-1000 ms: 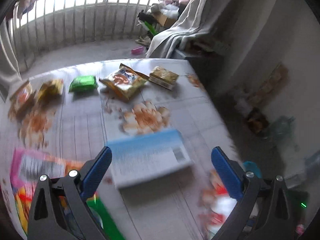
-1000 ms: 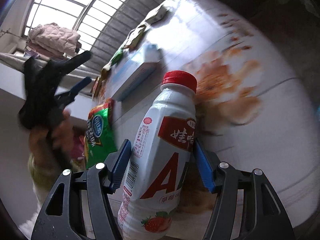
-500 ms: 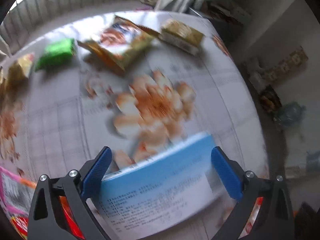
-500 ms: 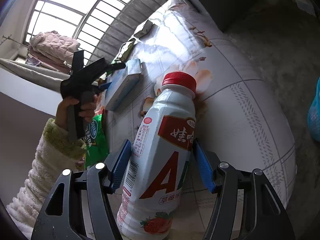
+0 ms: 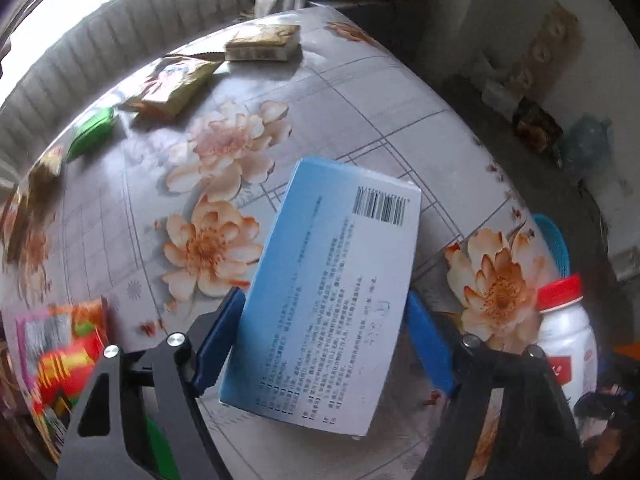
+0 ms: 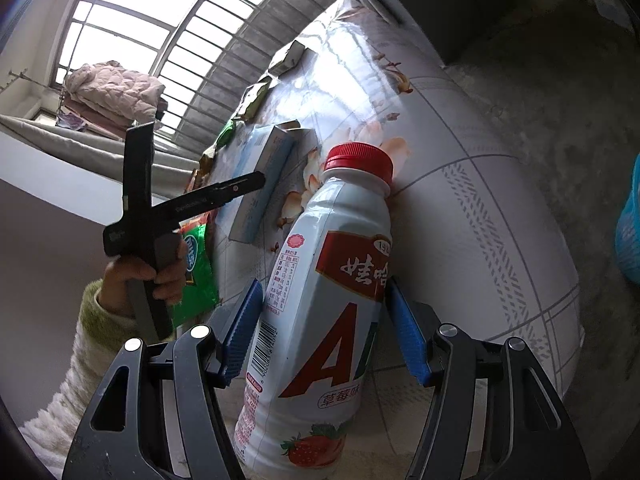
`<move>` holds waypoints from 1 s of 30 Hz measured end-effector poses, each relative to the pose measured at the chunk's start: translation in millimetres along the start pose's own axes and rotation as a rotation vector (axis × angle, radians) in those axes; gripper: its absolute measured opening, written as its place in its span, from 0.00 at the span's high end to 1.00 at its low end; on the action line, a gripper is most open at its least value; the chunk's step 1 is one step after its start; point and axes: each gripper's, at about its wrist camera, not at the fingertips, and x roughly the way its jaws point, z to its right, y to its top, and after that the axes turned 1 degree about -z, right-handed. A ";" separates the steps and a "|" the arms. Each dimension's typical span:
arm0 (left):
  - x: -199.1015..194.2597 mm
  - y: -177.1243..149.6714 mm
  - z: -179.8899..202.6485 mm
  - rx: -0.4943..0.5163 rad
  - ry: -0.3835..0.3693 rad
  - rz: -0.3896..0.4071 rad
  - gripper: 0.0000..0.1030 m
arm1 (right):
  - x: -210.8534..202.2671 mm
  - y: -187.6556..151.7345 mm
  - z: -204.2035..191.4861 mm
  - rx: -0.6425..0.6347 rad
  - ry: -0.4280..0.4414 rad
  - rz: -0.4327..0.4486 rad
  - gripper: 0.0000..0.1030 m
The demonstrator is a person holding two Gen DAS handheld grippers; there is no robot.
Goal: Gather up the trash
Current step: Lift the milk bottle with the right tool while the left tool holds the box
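Bottle (image 6: 320,300) label: "娃哈", large red "A", "草莓味" below. Blue box (image 5: 332,300): barcode; its small print is probably illegible.

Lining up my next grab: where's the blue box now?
Left wrist view: the blue box sits between the left tool fingers on the floral table.

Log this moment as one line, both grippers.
left gripper: shut on flat light-blue cardboard box | right gripper: shut on white red-capped plastic drink bottle | blue bin: beside table

Left claw (image 5: 320,340) clamps blue box (image 5: 324,296) over floral table (image 5: 360,92).
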 end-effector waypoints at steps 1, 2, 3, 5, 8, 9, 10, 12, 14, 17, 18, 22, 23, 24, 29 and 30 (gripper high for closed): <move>-3.6 -6.5 1.5 -0.015 -0.015 0.017 0.25 | -0.1 -0.1 -0.2 -0.003 0.000 -0.003 0.42; -6.5 -13.9 3.9 -0.019 -0.029 0.029 0.25 | -0.9 -1.2 0.8 -0.005 0.000 -0.004 0.42; -9.6 -20.9 6.5 -0.024 -0.033 0.042 0.25 | -1.3 -2.4 1.1 -0.007 0.001 -0.005 0.42; -16.7 -40.2 14.2 -0.039 -0.017 0.054 0.25 | -2.9 -6.3 1.2 -0.012 0.001 -0.008 0.42; -28.3 -75.0 22.8 -0.084 -0.031 0.080 0.25 | -4.6 -10.8 0.0 -0.024 -0.003 -0.017 0.42; -35.7 -93.5 24.0 -0.106 -0.032 0.090 0.25 | -4.9 -12.2 -0.3 -0.028 -0.005 -0.019 0.42; -37.1 -99.3 28.2 -0.122 -0.032 0.097 0.25 | -5.6 -13.4 -1.5 -0.034 -0.010 -0.024 0.42; -46.7 -126.2 31.9 -0.154 -0.029 0.113 0.25 | -6.5 -15.3 -3.4 -0.045 -0.022 -0.032 0.42; -57.3 -152.6 36.8 -0.169 -0.029 0.125 0.25 | -6.8 -16.4 -5.3 -0.055 -0.032 -0.038 0.42; -62.9 -172.2 38.6 -0.221 -0.018 0.123 0.23 | -6.7 -17.1 -6.2 -0.052 -0.041 -0.048 0.42; -62.3 -173.2 37.2 -0.235 -0.021 0.119 0.23 | -6.3 -16.2 -5.9 -0.046 -0.042 -0.052 0.42; -62.5 -170.6 32.6 -0.272 -0.028 0.143 0.19 | -3.0 -13.4 -4.6 -0.012 -0.057 -0.067 0.36; -62.1 -169.7 33.8 -0.261 -0.028 0.146 0.19 | -2.3 -13.3 -4.6 -0.007 -0.061 -0.070 0.35; -62.1 -169.8 34.9 -0.252 -0.028 0.146 0.19 | -1.5 -13.4 -4.8 -0.001 -0.063 -0.072 0.35; -52.8 -163.8 37.3 -0.223 -0.027 0.144 0.19 | 6.1 -12.6 -3.2 0.053 -0.051 -0.092 0.33; -50.3 -163.4 37.6 -0.222 -0.035 0.141 0.19 | 7.0 -11.9 -3.3 0.062 -0.049 -0.090 0.33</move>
